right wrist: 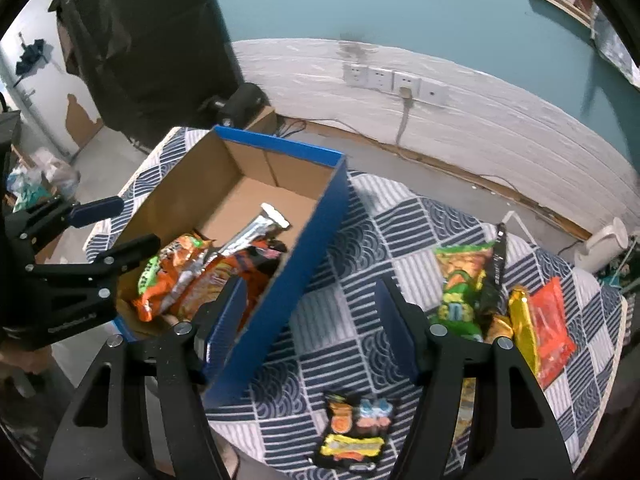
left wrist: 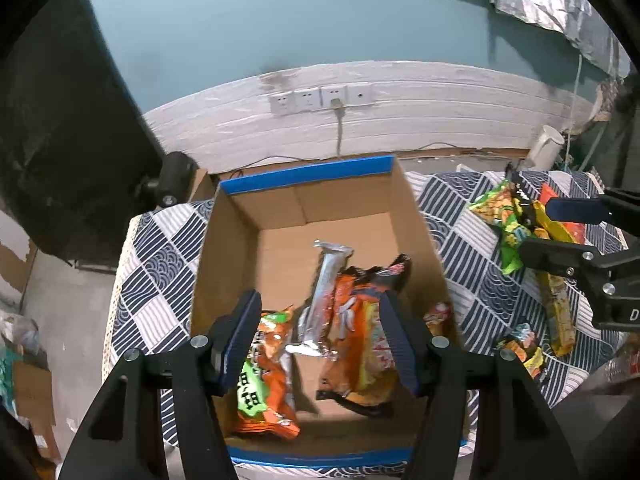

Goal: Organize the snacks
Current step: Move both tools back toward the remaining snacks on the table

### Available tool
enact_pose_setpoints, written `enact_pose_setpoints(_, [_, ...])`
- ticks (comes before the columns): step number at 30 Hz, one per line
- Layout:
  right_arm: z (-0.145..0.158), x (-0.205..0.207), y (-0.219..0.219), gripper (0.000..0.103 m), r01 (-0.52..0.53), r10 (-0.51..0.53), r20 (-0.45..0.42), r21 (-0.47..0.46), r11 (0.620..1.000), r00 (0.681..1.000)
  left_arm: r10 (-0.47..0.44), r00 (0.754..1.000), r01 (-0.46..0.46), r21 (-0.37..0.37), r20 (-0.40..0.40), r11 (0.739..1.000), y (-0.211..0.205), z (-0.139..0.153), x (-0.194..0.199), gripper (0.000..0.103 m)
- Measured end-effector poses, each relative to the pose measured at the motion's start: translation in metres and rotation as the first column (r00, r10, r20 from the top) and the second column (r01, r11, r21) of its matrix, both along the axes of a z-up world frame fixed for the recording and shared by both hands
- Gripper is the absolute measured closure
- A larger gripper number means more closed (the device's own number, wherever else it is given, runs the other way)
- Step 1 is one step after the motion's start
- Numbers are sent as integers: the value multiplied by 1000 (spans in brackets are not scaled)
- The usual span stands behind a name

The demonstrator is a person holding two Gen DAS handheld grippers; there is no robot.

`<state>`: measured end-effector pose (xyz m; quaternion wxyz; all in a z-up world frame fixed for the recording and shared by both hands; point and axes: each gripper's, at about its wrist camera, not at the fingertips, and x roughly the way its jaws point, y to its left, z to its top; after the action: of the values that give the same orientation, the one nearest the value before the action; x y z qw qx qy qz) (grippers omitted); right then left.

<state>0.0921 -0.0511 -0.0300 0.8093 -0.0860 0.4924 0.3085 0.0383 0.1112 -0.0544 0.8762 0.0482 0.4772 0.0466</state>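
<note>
Left wrist view shows snacks already lying in cardboard box; more packets left on checked cloth, right of box; roughly halfway, judging by piles; left gripper wide, empty, over box; right gripper wide, empty.

The box stands on the surface at the left with packets inside; loose packets lie to its right.

Blue-edged box, navy-checked cloth
</note>
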Motion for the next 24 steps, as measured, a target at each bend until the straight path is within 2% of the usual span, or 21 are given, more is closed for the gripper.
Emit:
enact_pose_setpoints(13, [0,-6,-63,34,55,-51,54,-73,996,997,-99,995,99,18,-14,995,-54,1,8,40])
enact_pose_setpoints(24, [-11,-3,-121,34,125,-122,35,-89,988,992,-175,983,176,9,-59,984,-102,-8,19,40])
